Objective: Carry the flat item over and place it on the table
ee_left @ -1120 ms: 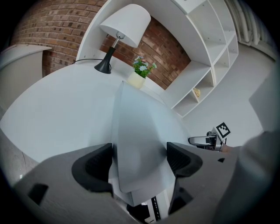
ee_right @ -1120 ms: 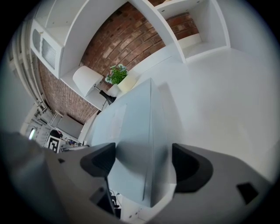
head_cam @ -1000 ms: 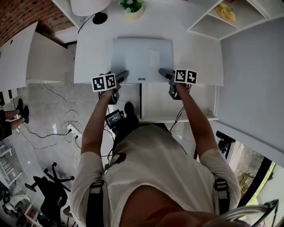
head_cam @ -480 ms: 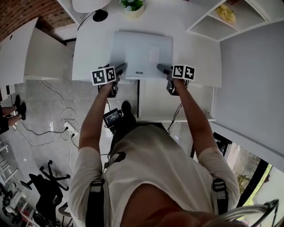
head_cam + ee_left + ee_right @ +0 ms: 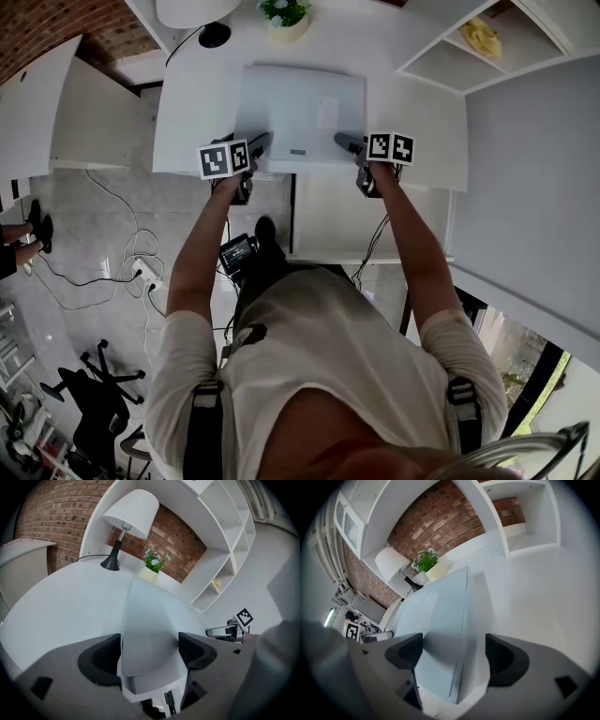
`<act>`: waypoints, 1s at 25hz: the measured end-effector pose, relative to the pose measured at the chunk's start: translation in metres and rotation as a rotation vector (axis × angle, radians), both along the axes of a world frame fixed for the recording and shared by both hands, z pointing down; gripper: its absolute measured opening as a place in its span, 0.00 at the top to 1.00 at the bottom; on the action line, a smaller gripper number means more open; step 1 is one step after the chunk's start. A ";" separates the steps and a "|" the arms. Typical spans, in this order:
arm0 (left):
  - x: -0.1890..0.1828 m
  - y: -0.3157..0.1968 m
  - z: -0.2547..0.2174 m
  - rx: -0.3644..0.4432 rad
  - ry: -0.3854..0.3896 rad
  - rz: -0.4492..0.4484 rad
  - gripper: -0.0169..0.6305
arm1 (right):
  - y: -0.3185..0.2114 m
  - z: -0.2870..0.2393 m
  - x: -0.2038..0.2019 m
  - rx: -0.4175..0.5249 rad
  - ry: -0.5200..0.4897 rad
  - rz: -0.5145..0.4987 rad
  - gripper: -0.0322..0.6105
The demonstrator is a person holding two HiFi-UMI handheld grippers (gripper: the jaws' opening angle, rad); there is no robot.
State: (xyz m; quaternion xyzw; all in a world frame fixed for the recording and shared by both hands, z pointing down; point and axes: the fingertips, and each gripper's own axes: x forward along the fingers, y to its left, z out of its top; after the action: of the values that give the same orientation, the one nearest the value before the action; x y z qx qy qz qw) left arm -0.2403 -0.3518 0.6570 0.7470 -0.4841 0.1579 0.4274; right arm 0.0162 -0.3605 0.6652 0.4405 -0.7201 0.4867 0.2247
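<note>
Observed: the flat panel (image 5: 300, 103) lies flat on the white table (image 5: 187, 112), long side across, with its near edge along the table's near edge. Beyond its far edge stand a lamp (image 5: 192, 11) and a potted plant (image 5: 279, 14), both apart from it. You hold your left gripper (image 5: 260, 142) at the panel's near left corner and your right gripper (image 5: 345, 142) at its near right corner, each pointing slantwise inward. In the left gripper view, the left gripper (image 5: 149, 651) has its fingers spread wide, and the panel (image 5: 150, 620) fills the gap, with a pad against it on either side. The corner's underside juts past the table (image 5: 61, 606) edge there. The lamp (image 5: 126, 522) and plant (image 5: 153, 564) stand upright behind, before a brick wall (image 5: 56, 517) and white shelves (image 5: 225, 550). In the right gripper view, the right gripper (image 5: 454, 656) has its fingers equally wide, pinching the panel (image 5: 440, 620) at its corner. One pad meets the top face's edge and the other meets the paler side face. The table (image 5: 534, 588) runs bare to the right, and the plant (image 5: 426, 562) stands beyond the panel's far end.
</note>
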 end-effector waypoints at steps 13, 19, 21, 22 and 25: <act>-0.001 -0.016 -0.019 0.089 -0.134 0.032 0.38 | -0.018 -0.011 0.003 0.067 0.014 0.003 0.31; -0.003 0.015 -0.069 0.208 -0.020 -0.002 0.38 | 0.001 -0.073 -0.007 0.210 -0.192 0.016 0.30; -0.001 0.037 -0.086 0.247 -0.007 0.026 0.38 | 0.016 -0.095 -0.009 0.240 -0.275 0.027 0.30; -0.001 0.049 -0.092 0.263 -0.011 0.042 0.38 | 0.025 -0.105 -0.011 0.251 -0.312 0.025 0.30; 0.004 0.080 -0.113 0.324 0.019 0.091 0.55 | 0.055 -0.127 -0.021 0.257 -0.409 0.002 0.31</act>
State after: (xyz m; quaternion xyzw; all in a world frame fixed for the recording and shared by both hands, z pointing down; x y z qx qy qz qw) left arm -0.2362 -0.2714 0.5439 0.8289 -0.4648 0.0898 0.2982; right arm -0.0051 -0.3052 0.5383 0.3585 -0.8062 0.4704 0.0160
